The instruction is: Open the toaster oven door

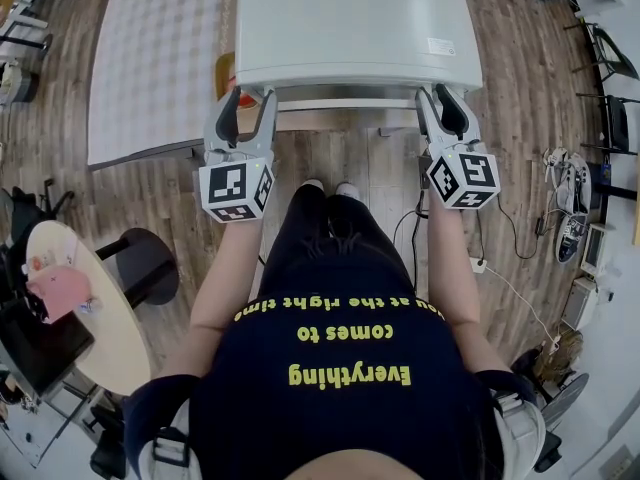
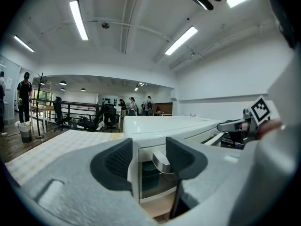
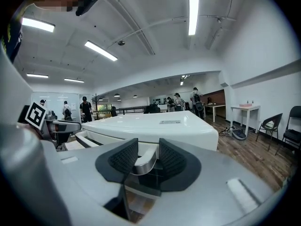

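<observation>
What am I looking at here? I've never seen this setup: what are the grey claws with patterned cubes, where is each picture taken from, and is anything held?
There is no robot. A person holds a grey two-jaw gripper in each hand, and the cubes with square markers are part of them. The head view looks steeply down from the person's head. The two gripper views ride on the grippers and look along their jaws. A white toaster oven with a silver bar handle stands in front, beside a pale checked surface. The left gripper is open, with the handle's left end between its jaws. The right gripper has the handle's right end close between its pads. Whether they press on it cannot be told.
</observation>
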The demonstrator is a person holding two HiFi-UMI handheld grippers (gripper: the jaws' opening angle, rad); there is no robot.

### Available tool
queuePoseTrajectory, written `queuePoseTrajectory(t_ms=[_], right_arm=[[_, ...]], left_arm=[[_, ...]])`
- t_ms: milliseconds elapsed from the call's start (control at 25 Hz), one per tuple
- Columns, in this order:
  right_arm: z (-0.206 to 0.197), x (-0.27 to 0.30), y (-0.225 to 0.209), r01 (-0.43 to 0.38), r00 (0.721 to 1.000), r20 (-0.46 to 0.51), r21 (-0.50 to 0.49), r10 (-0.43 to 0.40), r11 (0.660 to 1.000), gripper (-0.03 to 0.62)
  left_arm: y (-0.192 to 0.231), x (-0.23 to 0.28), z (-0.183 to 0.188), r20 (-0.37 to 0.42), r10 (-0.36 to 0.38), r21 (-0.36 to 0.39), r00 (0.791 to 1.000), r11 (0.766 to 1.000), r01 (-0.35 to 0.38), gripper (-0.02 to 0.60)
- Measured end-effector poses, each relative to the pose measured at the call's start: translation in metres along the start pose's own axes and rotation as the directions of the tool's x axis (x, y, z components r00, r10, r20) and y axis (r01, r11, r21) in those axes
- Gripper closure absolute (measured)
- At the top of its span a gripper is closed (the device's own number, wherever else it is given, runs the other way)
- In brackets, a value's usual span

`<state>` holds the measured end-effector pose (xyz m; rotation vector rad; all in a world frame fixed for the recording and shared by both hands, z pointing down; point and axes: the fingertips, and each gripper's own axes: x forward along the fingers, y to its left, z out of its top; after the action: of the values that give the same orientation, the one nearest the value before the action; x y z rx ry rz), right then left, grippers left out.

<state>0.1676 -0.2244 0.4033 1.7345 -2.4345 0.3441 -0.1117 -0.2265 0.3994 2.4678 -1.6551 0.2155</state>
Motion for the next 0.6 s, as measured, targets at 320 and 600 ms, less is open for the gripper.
queuePoseTrajectory(t_ms=[320,600], right_arm=[[-0.0025,0.0016,0.0028,-0.021,1.0,-0.012,-0.008,0.021,1.0,0.457],[-0.0034,-0.0013,0.0053,-0.035,0.999,-0.012,-0.009,0.035,0.999,0.465]], left_arm=[[-0.004,0.0027,-0.0125,-0.034,-0.029,-0.029,0.999,0.999,0.028,0.367],[-0.0066,0.0011,-0.0134,-0.065,-0.04,-0.035,0.997,0.999,0.038,0.368]])
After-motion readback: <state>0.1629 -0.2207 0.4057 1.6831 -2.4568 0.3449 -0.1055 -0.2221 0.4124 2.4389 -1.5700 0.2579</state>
